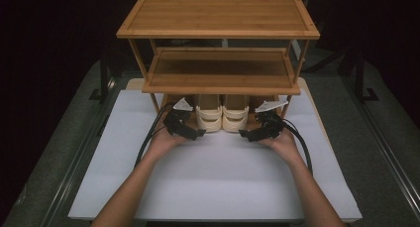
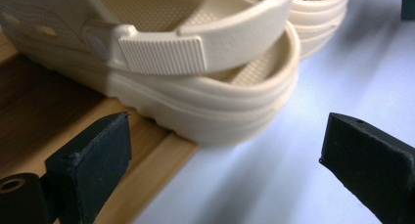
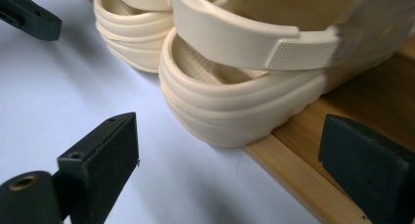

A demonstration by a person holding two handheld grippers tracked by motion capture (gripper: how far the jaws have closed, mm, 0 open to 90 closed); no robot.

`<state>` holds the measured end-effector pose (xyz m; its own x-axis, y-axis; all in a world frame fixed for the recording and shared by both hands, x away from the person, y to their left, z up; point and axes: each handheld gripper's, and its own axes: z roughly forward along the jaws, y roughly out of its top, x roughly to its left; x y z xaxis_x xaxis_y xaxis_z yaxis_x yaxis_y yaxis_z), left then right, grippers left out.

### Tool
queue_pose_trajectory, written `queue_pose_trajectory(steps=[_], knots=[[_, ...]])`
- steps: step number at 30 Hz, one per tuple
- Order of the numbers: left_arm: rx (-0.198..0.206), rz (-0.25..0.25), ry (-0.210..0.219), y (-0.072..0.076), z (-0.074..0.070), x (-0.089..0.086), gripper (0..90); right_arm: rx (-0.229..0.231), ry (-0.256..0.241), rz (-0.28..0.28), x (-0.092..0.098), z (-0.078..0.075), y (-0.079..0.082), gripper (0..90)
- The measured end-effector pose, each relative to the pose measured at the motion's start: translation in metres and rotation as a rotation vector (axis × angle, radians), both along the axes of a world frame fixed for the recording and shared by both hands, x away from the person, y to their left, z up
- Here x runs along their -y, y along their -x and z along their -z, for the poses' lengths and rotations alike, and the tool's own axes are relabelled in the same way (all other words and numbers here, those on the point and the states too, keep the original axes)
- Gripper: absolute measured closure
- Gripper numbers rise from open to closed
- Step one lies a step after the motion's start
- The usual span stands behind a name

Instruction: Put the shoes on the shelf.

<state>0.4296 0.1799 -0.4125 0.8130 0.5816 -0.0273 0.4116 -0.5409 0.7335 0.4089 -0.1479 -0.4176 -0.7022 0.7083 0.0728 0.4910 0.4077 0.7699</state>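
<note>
A pair of cream clogs stands on the bottom shelf of a bamboo rack (image 1: 218,83), heels jutting over the shelf's front edge. The left clog (image 1: 208,117) (image 2: 210,111) lies just ahead of my left gripper (image 1: 199,133) (image 2: 230,155), which is open, its jaws wide apart and short of the heel. The right clog (image 1: 235,117) (image 3: 235,106) sits just ahead of my right gripper (image 1: 244,134) (image 3: 230,160), also open and holding nothing. In each gripper view the other clog (image 2: 318,18) (image 3: 132,38) lies farther off.
The rack has two more bamboo shelves above, both bare, and the middle shelf overhangs the clogs. A white mat (image 1: 218,177) covers the table in front of the rack. The bottom shelf's front rail (image 3: 293,175) runs under the heels.
</note>
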Motion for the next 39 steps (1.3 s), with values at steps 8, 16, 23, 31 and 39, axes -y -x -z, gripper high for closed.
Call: queue_pose_trajectory(steps=[8, 16, 23, 31, 39], knots=[[0.012, 0.003, 0.001, 0.022, -0.011, -0.015, 4.2, 0.024, -0.024, 0.032, 0.02, -0.009, 0.023, 7.7], [0.026, -0.002, 0.006, 0.043, -0.019, -0.035, 4.2, 0.031, -0.022, 0.065, 0.04, -0.011, 0.045, 7.7], [0.027, -0.018, -0.008, 0.063, -0.018, -0.054, 4.2, 0.039, 0.005, 0.105, 0.056, -0.012, 0.066, 7.7], [0.028, -0.052, -0.002, 0.088, -0.015, -0.079, 4.2, 0.043, -0.018, 0.135, 0.076, -0.007, 0.092, 7.7], [0.023, -0.094, 0.001, 0.111, -0.008, -0.108, 4.2, 0.045, -0.018, 0.163, 0.091, 0.003, 0.115, 7.7]])
